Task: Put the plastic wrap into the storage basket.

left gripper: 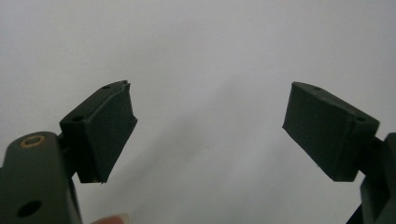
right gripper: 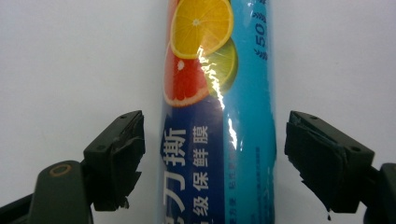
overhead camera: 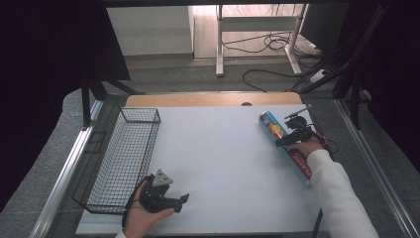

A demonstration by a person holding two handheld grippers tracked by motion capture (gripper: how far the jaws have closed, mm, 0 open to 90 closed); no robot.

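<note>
Now the right gripper point(right gripper: 212, 158), jaws wide, straddles the wrap roll point(right gripper: 219, 116); it should be closed squarely mid-roll, while the left gripper point(left gripper: 208, 130) is held wide, empty.

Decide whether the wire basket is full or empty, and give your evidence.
Empty. The high view shows the wire basket with bare mesh, the surface visible through it and nothing inside.

A blue cling-film box point(overhead camera: 286, 147) printed with citrus slices lies flat, apparently unopened, near the table's right edge.
</note>
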